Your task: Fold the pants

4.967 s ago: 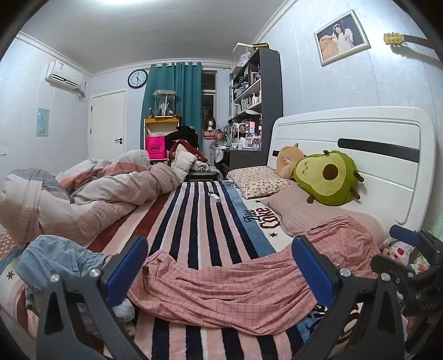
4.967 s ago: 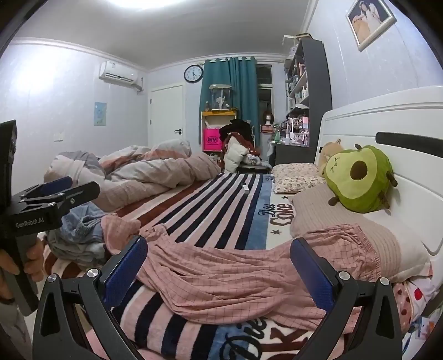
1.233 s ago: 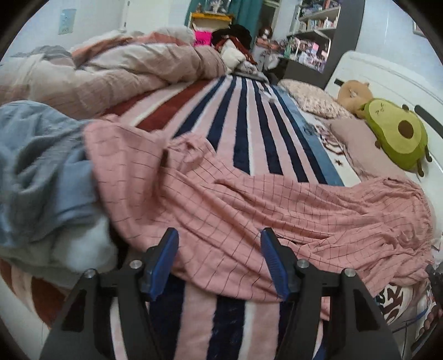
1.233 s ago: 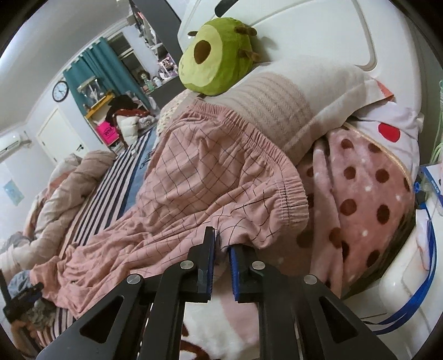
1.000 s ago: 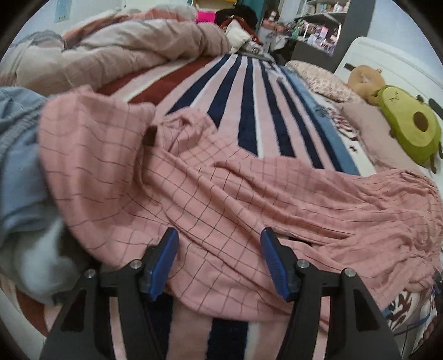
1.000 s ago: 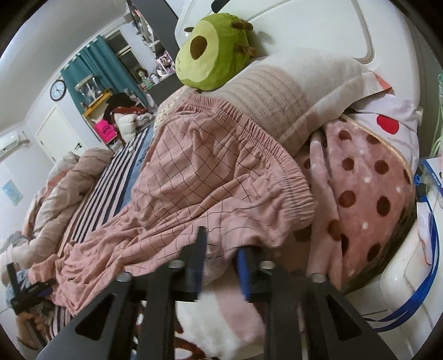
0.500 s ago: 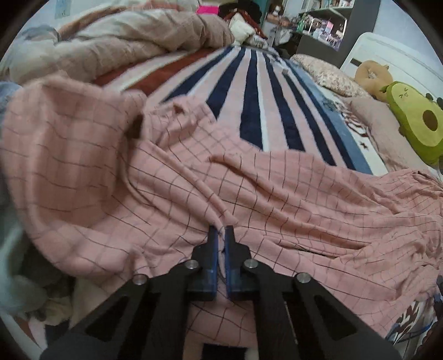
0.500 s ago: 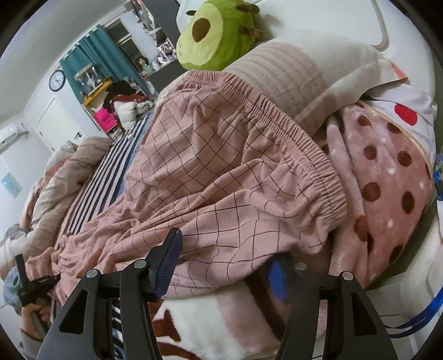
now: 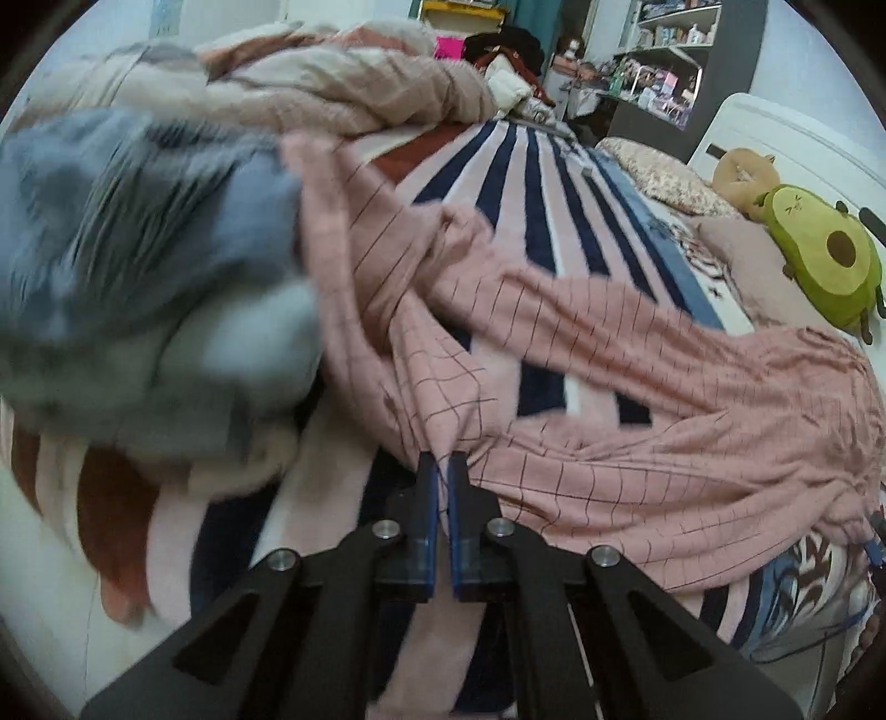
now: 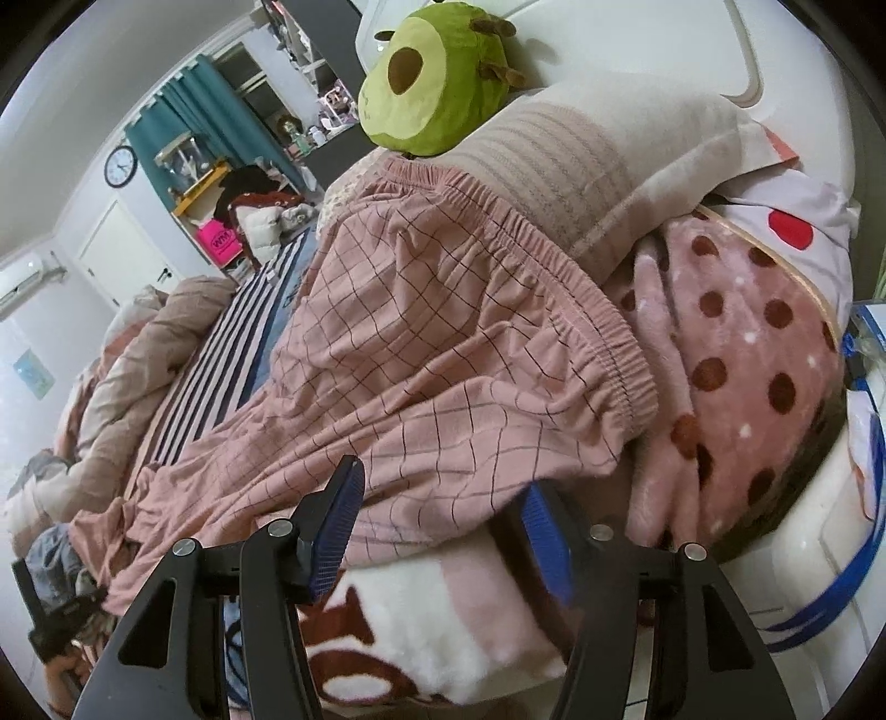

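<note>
Pink checked pants lie stretched across the striped bed blanket, legs toward the foot and elastic waist against the pillow. My left gripper is shut on a pinch of the leg fabric near the bed's near edge, and the cloth pulls taut from its tips. My right gripper is open at the waist end. The lower edge of the pants drapes between and just above its blue pads, which do not press on it.
A heap of blue jeans lies left of the pant legs, with a rumpled duvet behind. A green avocado plush sits on a beige pillow. A polka-dot blanket lies right of the waist, under the white headboard.
The left jaws closed on the leg fabric and drew it back toward the bed's edge, tightening the cloth. The right jaws went from shut to open beside the waist end.
</note>
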The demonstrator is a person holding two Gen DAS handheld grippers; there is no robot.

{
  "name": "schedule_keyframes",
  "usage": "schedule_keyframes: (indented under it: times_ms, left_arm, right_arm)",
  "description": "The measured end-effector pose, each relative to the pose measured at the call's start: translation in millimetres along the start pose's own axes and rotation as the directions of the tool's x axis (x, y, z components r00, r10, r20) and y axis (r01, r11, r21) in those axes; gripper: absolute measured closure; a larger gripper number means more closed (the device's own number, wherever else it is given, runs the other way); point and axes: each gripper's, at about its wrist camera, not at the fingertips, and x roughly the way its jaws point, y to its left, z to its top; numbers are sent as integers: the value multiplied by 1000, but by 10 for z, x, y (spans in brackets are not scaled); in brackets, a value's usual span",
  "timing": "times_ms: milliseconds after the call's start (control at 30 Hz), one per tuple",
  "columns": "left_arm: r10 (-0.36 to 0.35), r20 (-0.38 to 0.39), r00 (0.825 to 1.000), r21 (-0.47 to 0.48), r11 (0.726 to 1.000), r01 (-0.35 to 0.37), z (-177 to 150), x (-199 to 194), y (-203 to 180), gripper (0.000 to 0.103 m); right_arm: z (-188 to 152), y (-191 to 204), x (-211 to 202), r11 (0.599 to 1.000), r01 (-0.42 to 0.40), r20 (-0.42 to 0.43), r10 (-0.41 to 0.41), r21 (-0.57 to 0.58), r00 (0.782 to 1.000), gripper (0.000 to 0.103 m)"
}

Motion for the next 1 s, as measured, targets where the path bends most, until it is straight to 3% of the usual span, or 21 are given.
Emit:
schedule_keyframes:
  times_ms: [133, 200, 233, 267, 333, 400, 567, 633, 733, 767, 867, 1000]
  left_arm:
    - [-14, -44, 999, -28, 1000, 13, -113, 25, 64, 95]
    - [-10, -5, 1000, -23, 1000, 10, -61, -60, 53, 61]
    - [-9, 20, 1000, -20, 1000, 9, -30, -106, 32, 53]
    - [-10, 40, 999, -16, 1000, 11, 14, -143, 19, 48]
    - [-18, 67, 998, -9, 1000, 19, 156, -172, -26, 48]
    - [10, 80, 997, 8, 1000, -11, 287, -100, -103, 41]
    - [124, 49, 991, 32, 992, -125, 481, 310, -189, 41]
    - [220, 48, 974, 79, 972, -223, 478, 475, -204, 43]
    - [300, 38, 953, 107, 947, -302, 432, 604, -147, 79]
    - [301, 32, 953, 108, 947, -303, 420, 623, -118, 94]
    - [258, 45, 965, 73, 963, -261, 387, 491, 9, 99]
    - [167, 124, 978, 28, 985, -172, 435, 51, 117, 99]
  right_arm:
    - [-41, -64, -3, 1000, 14, -24, -13, 6, 1000, 46]
    - [-45, -102, -9, 1000, 16, -28, -16, 14, 999, 43]
    - [-51, -113, -17, 1000, 18, -28, -18, 16, 999, 42]
    - [-54, -118, -28, 1000, 21, -25, -21, 18, 999, 40]
    - [-45, -140, -31, 999, 24, -19, -23, 22, 1000, 39]
    - [-36, -141, -17, 1000, 19, -18, -18, 25, 1000, 39]
    - [-49, -104, 108, 1000, 4, -41, -3, 26, 999, 39]
    - [-61, -92, 164, 1000, 2, -53, -1, 23, 999, 39]
    - [-60, -92, 198, 1000, 7, -56, -6, 18, 998, 39]
    - [-65, -98, 199, 1000, 6, -55, -5, 21, 999, 39]
    - [-30, -136, 213, 1000, 3, -53, -2, 24, 999, 39]
    - [26, -119, 211, 1000, -3, -40, 3, 19, 999, 39]
